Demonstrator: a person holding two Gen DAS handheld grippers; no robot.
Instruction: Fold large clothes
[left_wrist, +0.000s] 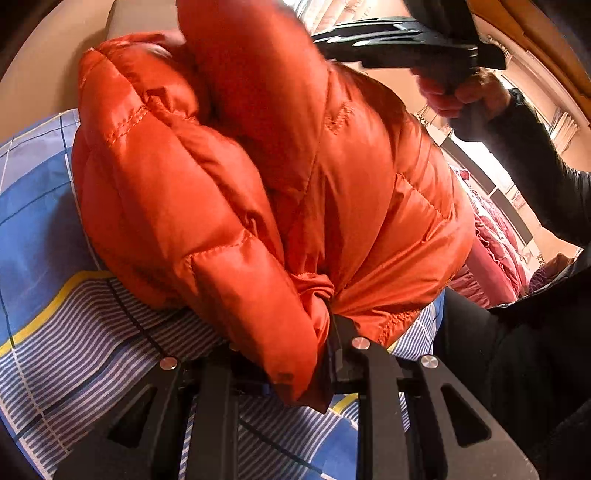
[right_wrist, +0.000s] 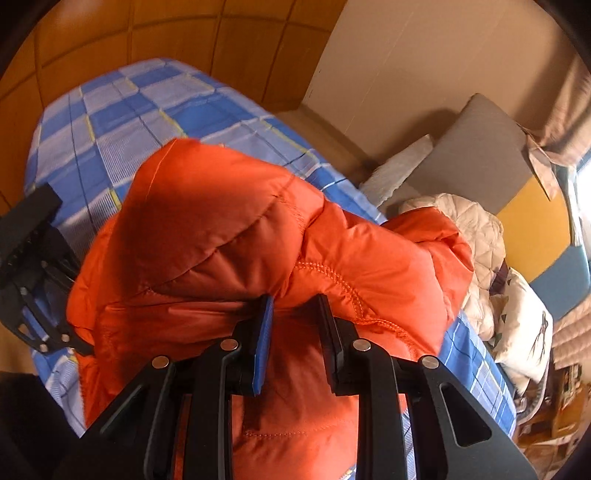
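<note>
An orange quilted puffer jacket (left_wrist: 258, 177) lies bunched on a bed with a blue checked sheet (right_wrist: 122, 107), partly lifted off it. The left gripper (left_wrist: 325, 332) is clenched on a gathered knot of the jacket's shell near a stitched edge, the cloth puckering at the pinch. The right gripper (right_wrist: 295, 306) has its jaws parted to either side of a stitched fold; whether they actually clamp the cloth cannot be told. The garment looks light, soft and springy, with a slick shell likely to slide unless gripped at seams, hems or cuffs, and its padding would probably spring back after folding. The bed gives a broad, soft surface. Beyond it stand a wood-panelled wall (right_wrist: 166, 33), a grey cushion (right_wrist: 476, 155) and a cream quilted blanket (right_wrist: 476, 229).
</note>
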